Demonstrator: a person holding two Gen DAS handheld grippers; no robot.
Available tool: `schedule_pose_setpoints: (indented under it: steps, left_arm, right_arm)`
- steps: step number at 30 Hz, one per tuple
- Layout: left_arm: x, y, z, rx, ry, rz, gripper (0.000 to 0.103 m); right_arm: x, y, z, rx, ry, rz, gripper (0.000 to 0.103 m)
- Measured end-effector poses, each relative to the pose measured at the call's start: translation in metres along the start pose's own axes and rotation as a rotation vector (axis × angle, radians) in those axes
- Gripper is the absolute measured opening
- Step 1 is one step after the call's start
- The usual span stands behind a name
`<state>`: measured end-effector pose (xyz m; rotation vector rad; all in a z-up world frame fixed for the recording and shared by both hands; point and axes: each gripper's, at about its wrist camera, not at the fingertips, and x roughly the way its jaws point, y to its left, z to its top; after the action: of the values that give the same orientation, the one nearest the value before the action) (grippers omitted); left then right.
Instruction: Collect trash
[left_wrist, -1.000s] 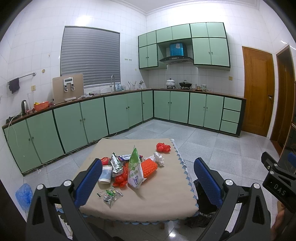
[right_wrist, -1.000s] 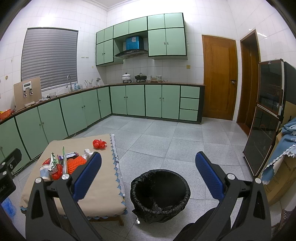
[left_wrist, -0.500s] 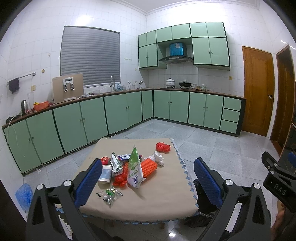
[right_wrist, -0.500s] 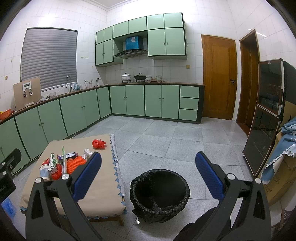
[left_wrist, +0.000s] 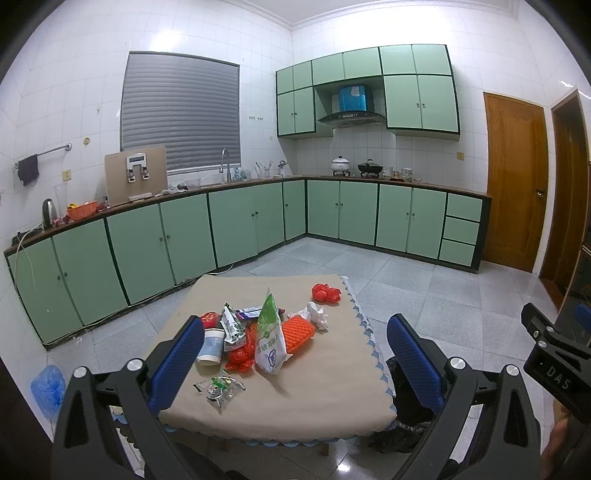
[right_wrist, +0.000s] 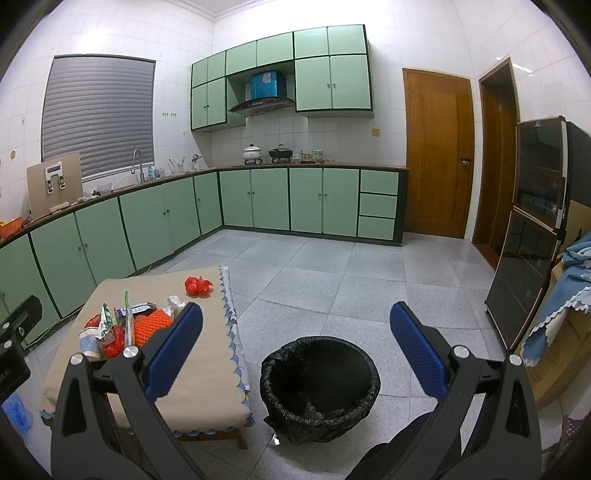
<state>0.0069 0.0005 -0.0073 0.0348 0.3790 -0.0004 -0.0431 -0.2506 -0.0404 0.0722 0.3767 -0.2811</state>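
A low table draped in a beige cloth with a blue scalloped edge (left_wrist: 325, 387) stands on a grey tiled kitchen floor, with mint-green cabinets along the far walls. Scattered on the cloth is the trash: a tall white and green plastic pouch standing upright (left_wrist: 270, 338), an orange foam fruit net with a dimpled mesh surface (left_wrist: 297, 334) just behind it, a crumpled white tissue (left_wrist: 317, 314), a scrunched red plastic wrapper (left_wrist: 325, 293) alone near the far right corner, a pale blue paper cup (left_wrist: 211, 345) at the left of the pile, and a small clear crinkled wrapper with green print (left_wrist: 219, 387) nearest the viewer. On the floor just right of the table sits a round bin lined with a glossy black bag (right_wrist: 319, 384), its mouth wide and apparently empty, though its dark interior is hard to read. The left gripper (left_wrist: 295, 363), with ribbed blue pads, hovers before the table with jaws spread wide, holding nothing. The right gripper (right_wrist: 295, 354) is likewise spread and empty, poised above the bin. Nothing seems collected yet. A sensible start is the near clear wrapper: being thin and flat, it wants a low approach and a pinch on a raised crease. The light pouch may topple if brushed.
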Motion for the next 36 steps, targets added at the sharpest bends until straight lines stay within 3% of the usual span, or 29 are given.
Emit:
schedule_pose_setpoints:
  steps: [31,36]
  left_arm:
    - [0.007,0.006,-0.005,-0.012,0.022,0.007,0.097]
    - [0.020,0.020,-0.022,-0.027,0.059,0.005,0.097]
  right_arm:
    - [0.006,0.008,0.000,-0.010,0.015,0.006,0.098]
    - [0.022,0.020,-0.006,-0.030,0.033,0.086,0.098]
